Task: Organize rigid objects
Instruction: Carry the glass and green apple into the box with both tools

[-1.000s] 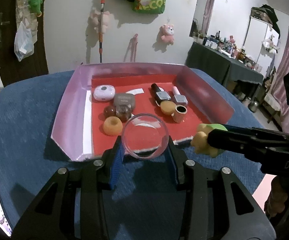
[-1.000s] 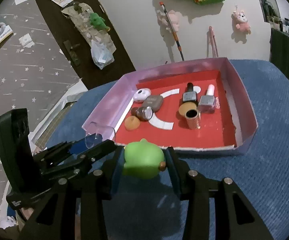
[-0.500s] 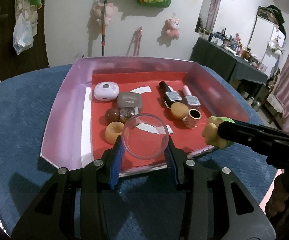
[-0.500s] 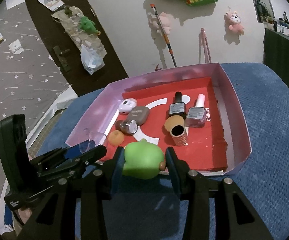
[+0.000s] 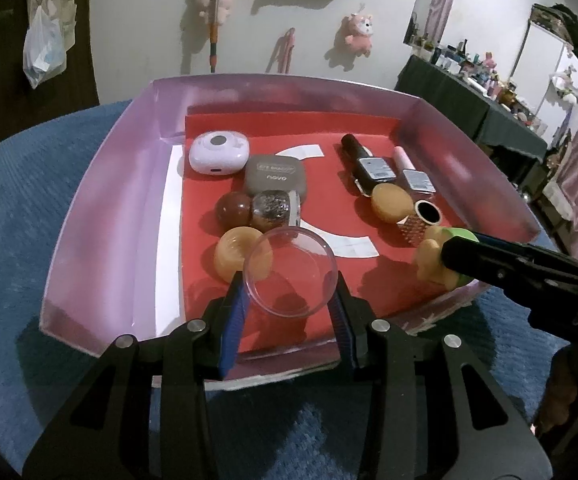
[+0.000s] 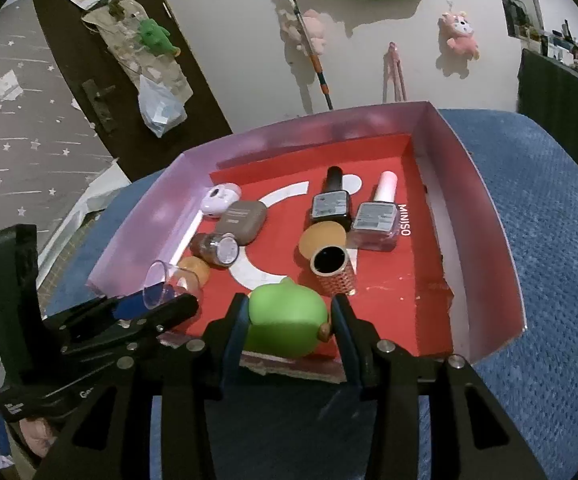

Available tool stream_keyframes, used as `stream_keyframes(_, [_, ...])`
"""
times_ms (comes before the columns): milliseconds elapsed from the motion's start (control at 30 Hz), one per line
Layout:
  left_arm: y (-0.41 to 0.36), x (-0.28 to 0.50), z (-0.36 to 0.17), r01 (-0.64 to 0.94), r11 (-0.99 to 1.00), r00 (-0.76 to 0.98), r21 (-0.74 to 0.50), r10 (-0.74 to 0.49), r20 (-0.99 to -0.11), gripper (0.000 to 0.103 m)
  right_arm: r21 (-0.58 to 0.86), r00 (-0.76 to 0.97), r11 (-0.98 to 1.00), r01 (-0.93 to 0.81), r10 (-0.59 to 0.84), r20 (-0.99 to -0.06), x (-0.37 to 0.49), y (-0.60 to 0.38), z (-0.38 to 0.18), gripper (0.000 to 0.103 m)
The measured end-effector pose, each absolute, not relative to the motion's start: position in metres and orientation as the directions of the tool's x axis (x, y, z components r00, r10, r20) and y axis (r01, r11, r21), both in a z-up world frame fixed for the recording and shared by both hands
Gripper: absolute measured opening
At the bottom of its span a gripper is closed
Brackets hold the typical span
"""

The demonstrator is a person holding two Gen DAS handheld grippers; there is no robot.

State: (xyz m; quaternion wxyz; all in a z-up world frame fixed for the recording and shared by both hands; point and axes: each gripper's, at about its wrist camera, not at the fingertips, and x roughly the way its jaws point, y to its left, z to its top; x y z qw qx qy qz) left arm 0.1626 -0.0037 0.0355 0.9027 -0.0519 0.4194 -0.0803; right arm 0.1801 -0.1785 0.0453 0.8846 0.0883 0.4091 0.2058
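Two claws come in side by side over the near rim of the pink tray (image 5: pixel 101 184), each already loaded. The left claw (image 5: pixel 291 300) is clamped on a clear round cup (image 5: pixel 291 276), its open mouth facing forward and a little up, pads pressing its sides. The right claw (image 6: pixel 287 324) is closed on a green toy (image 6: pixel 285 320), which bulges between the pads; in the left view the same toy shows pale yellow feet poking out at the tray's near right corner.

The tray sits on a blue-covered surface (image 6: pixel 549 240), and its red floor already carries a white case, a grey compact, a brown ball, a small jar and an orange ring on the left, with two nail-polish bottles, a tan sponge and a gold mesh tube (image 6: pixel 333 272) on the right.

What matters for the coming move is the free floor below each load. The cup hangs above the near left part of the floor, with the orange ring (image 5: pixel 237 254) just beyond it on the left side. The toy hangs above the near middle, with the gold mesh tube just past it to the right. Bare red floor lies in front of both, nearest the front rim.

Both claws point forward and steeply downward, roughly parallel, the left one low at the right view's left edge. I would judge that a short drop sets each item down.
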Motion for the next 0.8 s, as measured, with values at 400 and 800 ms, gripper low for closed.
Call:
stream_keyframes(400, [-0.006,0.172,0.029,0.090,0.982,0.625,-0.163,-0.183,-0.759,0.037,0.254,0.607,0.928,-0.273,0.371,-0.703,0.189,-0.173,0.037,0.045])
stream_keyframes(800, [-0.007,0.179,0.026,0.074,0.986,0.624,-0.153,-0.165,-0.764,0.037,0.215,0.638,0.946,-0.241,0.322,-0.699,0.199,-0.174,0.032,0.045])
